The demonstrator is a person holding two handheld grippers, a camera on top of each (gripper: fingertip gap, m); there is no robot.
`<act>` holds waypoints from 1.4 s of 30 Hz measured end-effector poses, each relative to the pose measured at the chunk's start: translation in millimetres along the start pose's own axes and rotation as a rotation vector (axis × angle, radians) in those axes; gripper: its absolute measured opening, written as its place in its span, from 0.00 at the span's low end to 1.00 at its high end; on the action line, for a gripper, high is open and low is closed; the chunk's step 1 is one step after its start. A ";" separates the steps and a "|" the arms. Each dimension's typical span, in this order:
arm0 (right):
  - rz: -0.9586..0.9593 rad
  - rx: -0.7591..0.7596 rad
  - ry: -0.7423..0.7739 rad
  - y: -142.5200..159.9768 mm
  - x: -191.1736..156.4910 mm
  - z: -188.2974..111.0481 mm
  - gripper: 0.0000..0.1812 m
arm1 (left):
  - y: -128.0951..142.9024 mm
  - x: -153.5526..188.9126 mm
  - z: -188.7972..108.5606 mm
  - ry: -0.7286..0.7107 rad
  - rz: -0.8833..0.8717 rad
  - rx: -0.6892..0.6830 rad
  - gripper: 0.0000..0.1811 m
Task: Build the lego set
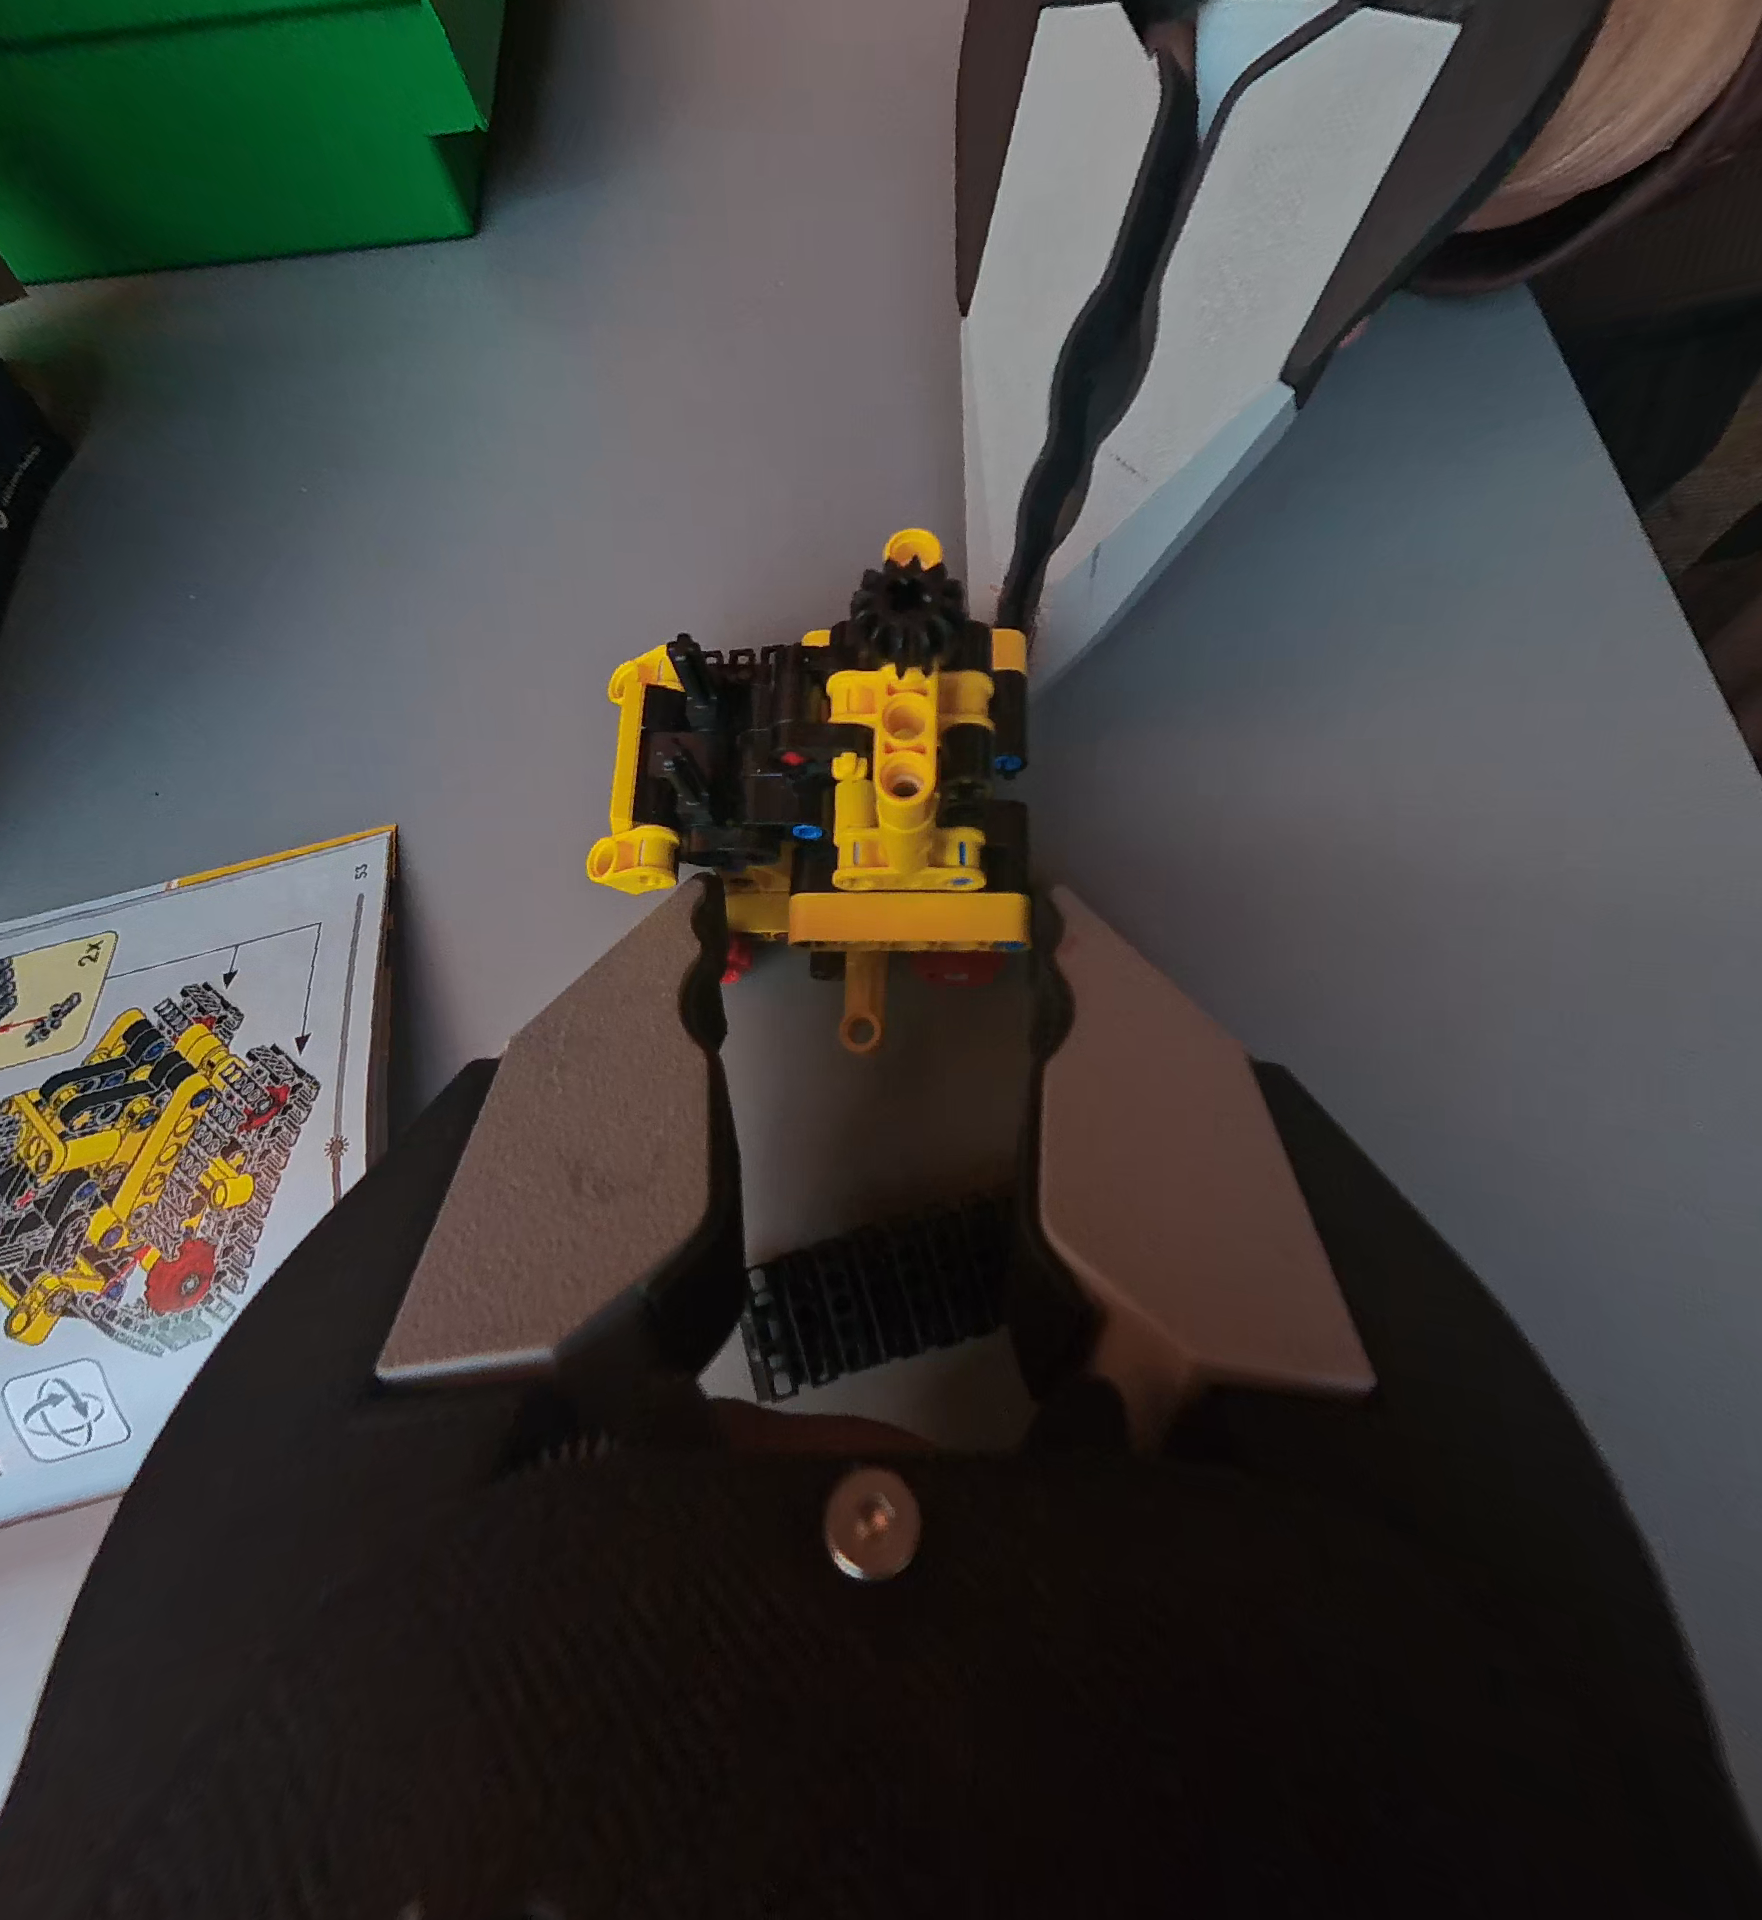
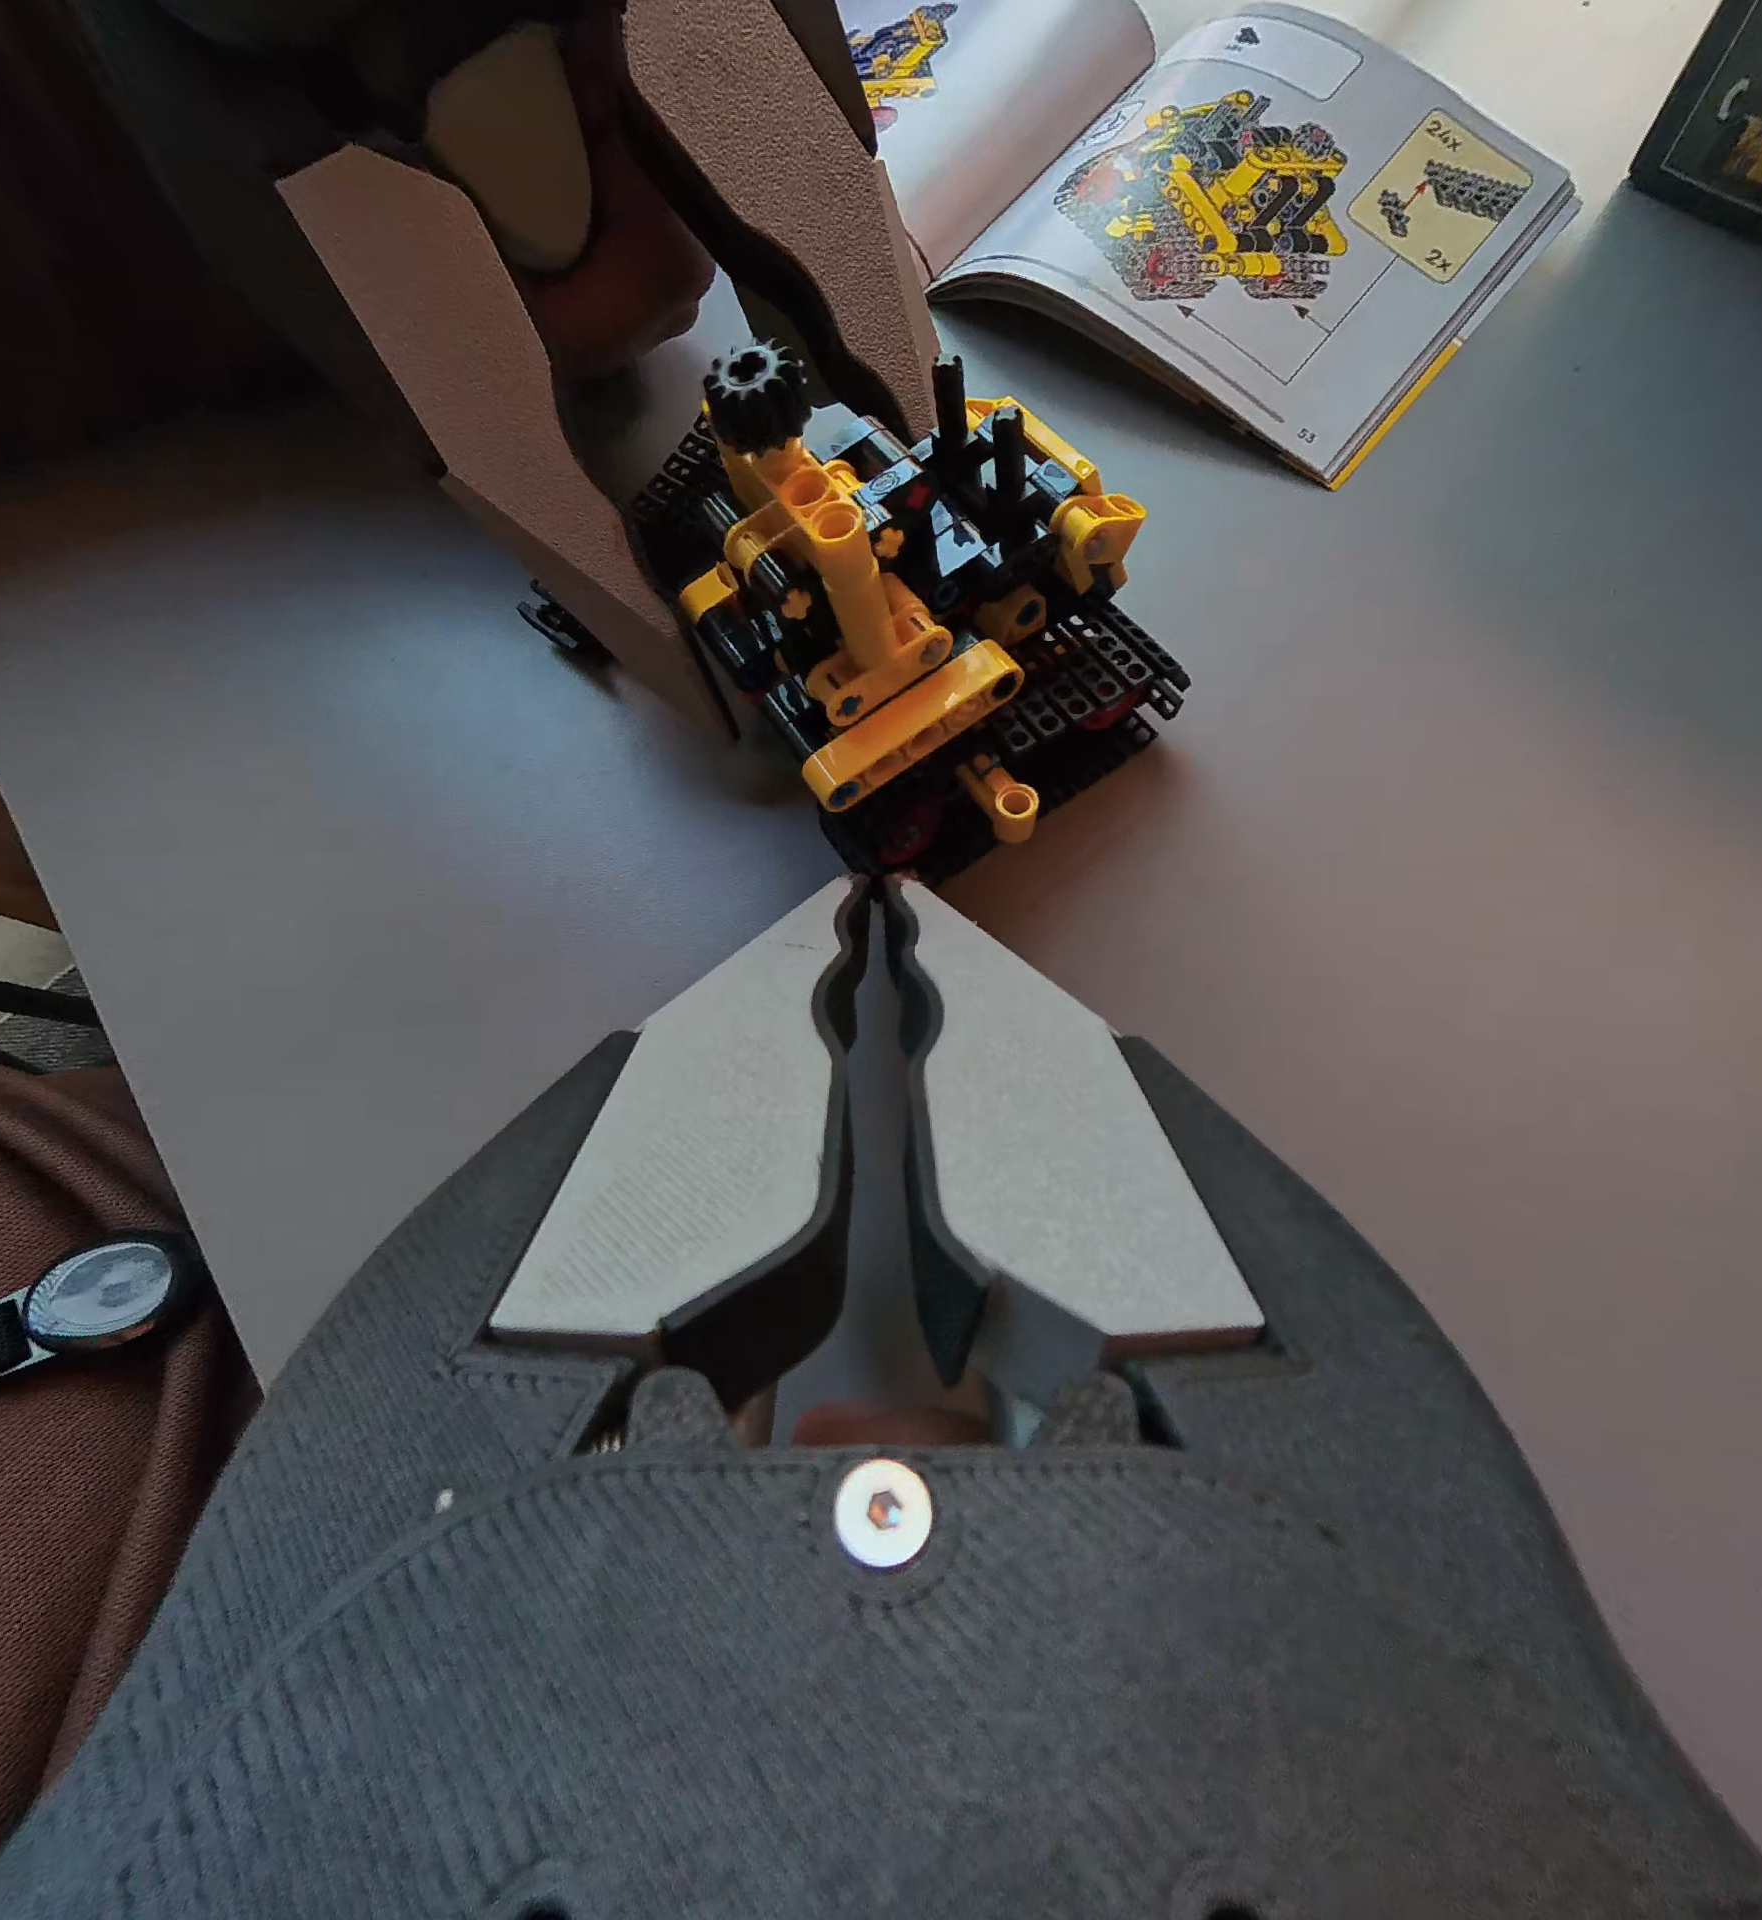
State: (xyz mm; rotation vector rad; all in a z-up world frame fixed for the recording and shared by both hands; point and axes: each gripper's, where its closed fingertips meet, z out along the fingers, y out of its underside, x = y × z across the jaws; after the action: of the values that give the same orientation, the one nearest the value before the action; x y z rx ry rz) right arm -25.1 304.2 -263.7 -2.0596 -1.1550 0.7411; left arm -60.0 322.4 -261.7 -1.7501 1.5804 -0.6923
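Observation:
A yellow and black lego model [image 1: 856, 790] with a black gear on top stands on the grey table [image 1: 420, 540]. My left gripper [image 1: 879, 902] reaches down over it, and its fingers [image 1: 586, 1122] press against the model's two sides. A loose black track strip [image 1: 877, 1299] lies on the table under that gripper. In the right wrist view the model [image 2: 918, 623] shows tracks along its sides. My right gripper [image 2: 877, 883] is shut, and its tips touch the track at the model's near low corner. The right gripper also shows in the left wrist view [image 1: 1020, 608].
An open instruction booklet [image 1: 150, 1143] [image 2: 1220, 229] lies beside the model. A green box [image 1: 202, 135] and a dark box [image 2: 1750, 125] stand at the table's far side. A small black piece [image 2: 555, 618] lies behind the left finger. The table edge [image 2: 77, 862] runs close to the person's lap. The tips of one gripper are about 5 centimeters away from the tips of the other.

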 end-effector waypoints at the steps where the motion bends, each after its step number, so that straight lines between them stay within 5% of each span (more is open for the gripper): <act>1: -0.010 -0.001 0.005 0.1 0.1 0.2 0.00 | 0.0 0.0 0.0 0.000 0.000 0.000 0.31; 29: -0.454 0.022 0.215 -6.9 8.9 3.0 0.00 | 1.1 -8.0 -1.4 0.002 -0.015 0.002 0.31; 42: -0.493 0.016 0.242 -8.0 13.4 5.1 0.00 | 1.7 -11.3 -1.5 -0.013 -0.017 -0.001 0.31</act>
State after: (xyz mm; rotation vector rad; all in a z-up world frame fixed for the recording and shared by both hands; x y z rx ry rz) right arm -26.9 320.5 -262.9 -1.6884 -1.4251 0.2532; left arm -63.5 333.3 -261.5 -1.7667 1.5593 -0.6870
